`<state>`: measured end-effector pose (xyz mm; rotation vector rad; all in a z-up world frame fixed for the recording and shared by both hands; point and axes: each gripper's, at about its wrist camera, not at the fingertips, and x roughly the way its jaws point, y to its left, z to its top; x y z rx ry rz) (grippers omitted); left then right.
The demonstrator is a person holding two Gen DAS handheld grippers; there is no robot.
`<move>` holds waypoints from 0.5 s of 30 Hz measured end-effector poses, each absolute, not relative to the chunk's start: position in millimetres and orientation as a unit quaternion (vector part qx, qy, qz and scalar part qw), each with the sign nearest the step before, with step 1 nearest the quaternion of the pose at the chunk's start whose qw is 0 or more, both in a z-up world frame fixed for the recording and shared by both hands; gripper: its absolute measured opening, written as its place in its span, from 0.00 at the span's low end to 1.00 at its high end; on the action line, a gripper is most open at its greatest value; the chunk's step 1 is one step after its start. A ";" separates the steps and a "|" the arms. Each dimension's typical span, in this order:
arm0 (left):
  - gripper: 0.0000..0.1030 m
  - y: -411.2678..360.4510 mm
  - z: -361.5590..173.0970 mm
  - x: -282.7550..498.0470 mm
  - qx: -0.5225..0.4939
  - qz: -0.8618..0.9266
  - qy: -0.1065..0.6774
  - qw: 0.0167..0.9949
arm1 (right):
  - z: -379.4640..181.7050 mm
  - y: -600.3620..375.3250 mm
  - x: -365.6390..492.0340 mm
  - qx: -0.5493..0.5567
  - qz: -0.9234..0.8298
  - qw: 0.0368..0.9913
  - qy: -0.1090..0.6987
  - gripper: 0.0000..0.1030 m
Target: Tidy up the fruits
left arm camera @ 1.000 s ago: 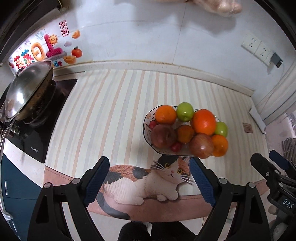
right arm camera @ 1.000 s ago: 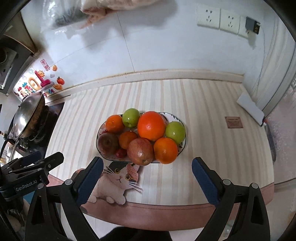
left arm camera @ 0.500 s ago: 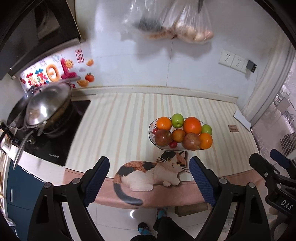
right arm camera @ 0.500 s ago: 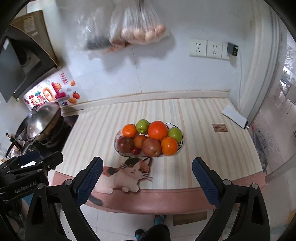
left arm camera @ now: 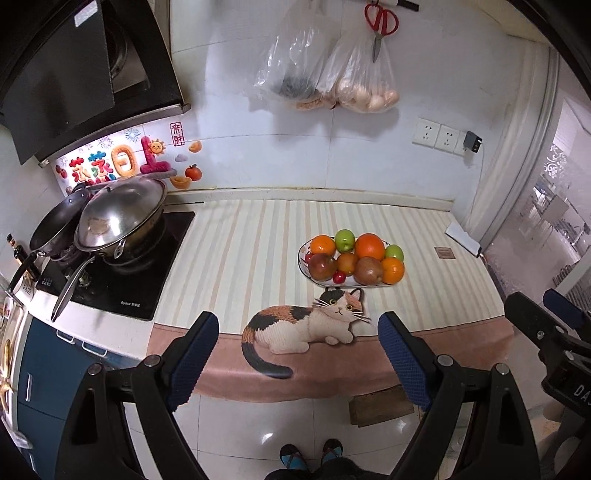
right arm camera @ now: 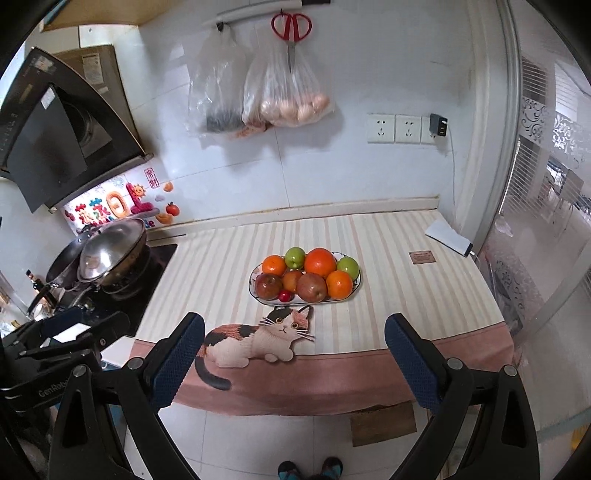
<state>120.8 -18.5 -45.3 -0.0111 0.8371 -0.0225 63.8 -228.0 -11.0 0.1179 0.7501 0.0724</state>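
Both grippers hang back from the bench with nothing between their blue pads: the left gripper (left arm camera: 297,336) stands spread wide, and the right gripper (right arm camera: 295,338) is spread the same way, empty, pointing down at the fruit from off the bench edge.

The task's thing, a shallow oval white plate (right arm camera: 355,287) with a patterned rim, sits on the striped cream cloth (right arm camera: 229,266) near the middle of the bench, just behind the printed calico cat (right arm camera: 258,338). It is heaped full: a large orange (right arm camera: 320,262) at the back centre, two green apples (right arm camera: 294,257) flanking it, smaller oranges (right arm camera: 339,284) at the left back and right front, two reddish-brown apples (right arm camera: 311,287) in front, and a small red fruit (right arm camera: 284,295) tucked at the near rim. No fruit lies loose on the cloth.

Judging by this, the gathering looks finished, and the step in hand is standing clear of the plate. If anything is left, the next move calls for nothing more than a check that the pile sits steady; the round fruit is stacked high and could roll if nudged.

Further out, a lidded steel wok (right arm camera: 110,251) rests on the black hob at the left, and clear plastic bags (right arm camera: 284,92) and red-handled scissors (right arm camera: 291,27) hang on the white wall.
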 end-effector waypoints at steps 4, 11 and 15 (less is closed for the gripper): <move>0.86 -23.2 -40.8 105.9 -0.005 -0.009 0.400 0.916 | -2.1 -233.9 44.7 0.057 0.041 0.931 0.358 0.99; 0.86 -30.7 -39.6 87.0 -0.014 0.000 0.399 0.917 | 5.4 -243.4 29.0 0.051 0.051 0.933 0.353 0.99; 0.86 -31.7 -37.1 81.7 -0.016 0.010 0.394 0.919 | 5.8 -249.1 26.2 0.053 0.058 0.931 0.355 0.99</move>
